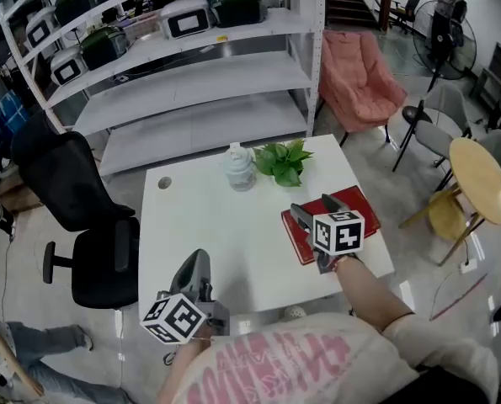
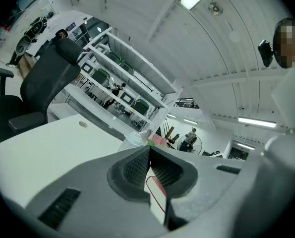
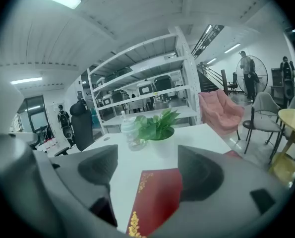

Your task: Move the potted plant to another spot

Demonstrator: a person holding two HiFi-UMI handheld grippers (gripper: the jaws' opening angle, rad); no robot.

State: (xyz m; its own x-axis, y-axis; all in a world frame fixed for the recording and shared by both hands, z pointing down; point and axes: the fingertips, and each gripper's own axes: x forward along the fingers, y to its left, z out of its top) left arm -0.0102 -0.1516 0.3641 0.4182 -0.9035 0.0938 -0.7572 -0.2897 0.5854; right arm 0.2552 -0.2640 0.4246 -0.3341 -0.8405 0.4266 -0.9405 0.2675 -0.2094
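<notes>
While the white table (image 1: pixel 233 225) fills the middle of the head view, a black office chair (image 1: pixel 82 217) is seen off its left edge, with white shelving (image 1: pixel 191 74) behind. At the near left edge of the table the left gripper (image 1: pixel 198 257) is held roughly level over bare tabletop. In the left gripper view its jaws (image 2: pixel 148 150) are pressed together at the tips, with nothing caught between them; only a sliver of table and a red edge shows through the slit lower down.

Further right, near the far edge of the table, a clear bottle (image 1: pixel 240 168) is stood upright. Just beside it, on its right, the potted plant (image 1: pixel 284 162) is set in its white pot, touched by neither gripper. In the right gripper view the plant (image 3: pixel 157 125) and bottle (image 3: pixel 129 130) are seen well ahead of the jaws.

The right gripper (image 1: pixel 313 207) is held above the right part of the table, tilted slightly downward, well short of the plant. Its jaws (image 3: pixel 149 167) are spread wide and nothing is held between the pads. Beneath it a red book (image 1: pixel 301 244) with gold print is laid flat near the right edge. Beyond the table a pink chair (image 1: pixel 359 78) and a round wooden side table (image 1: pixel 482 179) are seen.
</notes>
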